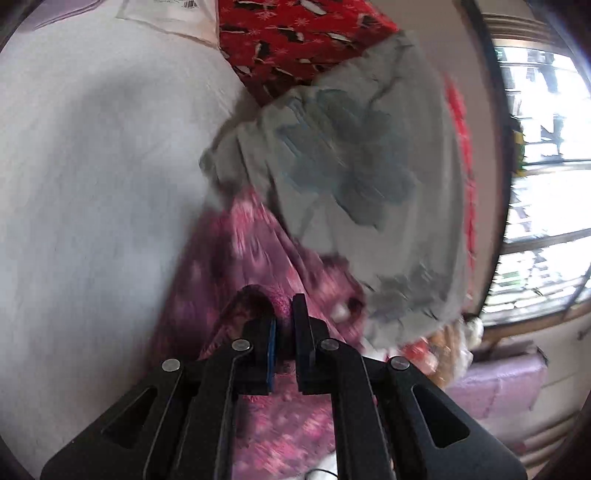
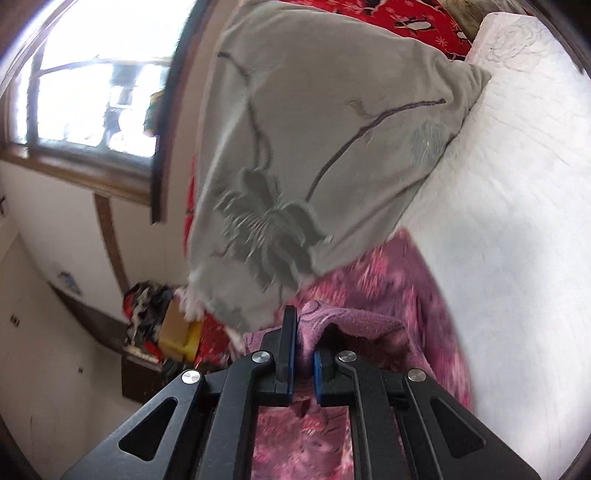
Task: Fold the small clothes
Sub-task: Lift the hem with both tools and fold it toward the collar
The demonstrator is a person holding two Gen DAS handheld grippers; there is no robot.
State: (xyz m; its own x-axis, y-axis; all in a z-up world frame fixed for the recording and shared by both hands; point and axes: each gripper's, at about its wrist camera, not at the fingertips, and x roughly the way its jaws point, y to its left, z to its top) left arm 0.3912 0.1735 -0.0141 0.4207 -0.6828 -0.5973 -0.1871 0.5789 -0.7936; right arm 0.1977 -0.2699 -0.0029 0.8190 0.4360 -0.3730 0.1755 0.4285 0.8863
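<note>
A pink and purple patterned garment [image 1: 236, 258] lies on the white bed, blurred by motion. My left gripper [image 1: 284, 314] is shut on a bunched edge of it. My right gripper [image 2: 306, 328] is shut on another fold of the same pink garment [image 2: 388, 280]. The cloth runs from both jaws away toward a grey cushion. The far end of the garment is hidden under that cushion.
A grey cushion with a dark flower print [image 1: 354, 162] [image 2: 295, 147] leans over the garment. The white bed sheet [image 1: 92, 166] [image 2: 517, 221] spreads beside it. A red patterned blanket [image 1: 295, 33] lies behind. A window [image 2: 92, 74] and a cluttered low shelf [image 2: 159, 325] stand beyond the bed.
</note>
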